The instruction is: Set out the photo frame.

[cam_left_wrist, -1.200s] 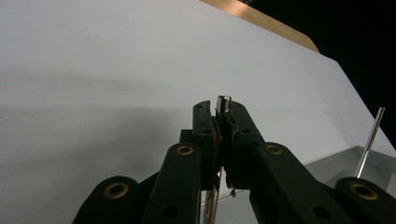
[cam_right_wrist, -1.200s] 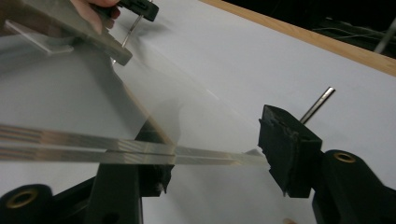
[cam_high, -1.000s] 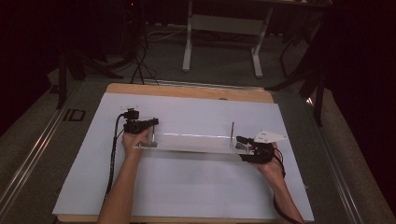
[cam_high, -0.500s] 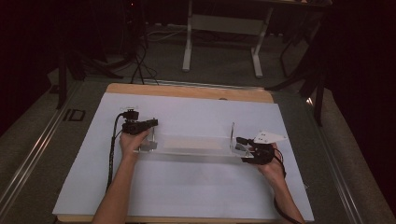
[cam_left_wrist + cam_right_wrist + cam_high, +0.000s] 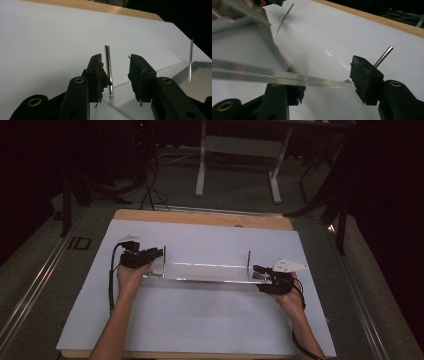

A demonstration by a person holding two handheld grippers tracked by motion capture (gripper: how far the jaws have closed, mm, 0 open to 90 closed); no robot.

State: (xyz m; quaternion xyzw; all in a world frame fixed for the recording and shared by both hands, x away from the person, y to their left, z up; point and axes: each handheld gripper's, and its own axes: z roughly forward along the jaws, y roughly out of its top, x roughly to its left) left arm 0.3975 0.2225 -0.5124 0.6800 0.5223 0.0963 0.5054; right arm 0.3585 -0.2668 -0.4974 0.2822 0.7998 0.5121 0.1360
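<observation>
A long clear acrylic plate [image 5: 205,271] lies on the white sheet [image 5: 200,320], with a thin metal pin standing at each end [image 5: 164,257] [image 5: 248,262]. At the plate's left end my left gripper [image 5: 161,251] is open; in the left gripper view its jaws [image 5: 115,72] straddle the near pin [image 5: 108,70] without pinching it. Over at the plate's right end my right gripper [image 5: 256,268] is open too. In the right gripper view the plate's near edge [image 5: 312,81] crosses between the spread jaws [image 5: 328,77], and the pin [image 5: 383,56] rises behind the right jaw.
The white sheet covers a wooden table whose far edge [image 5: 200,217] shows bare. Beyond it stand a grey desk frame [image 5: 235,150] and cables on a dark floor. A metal rail [image 5: 30,290] runs along the left side.
</observation>
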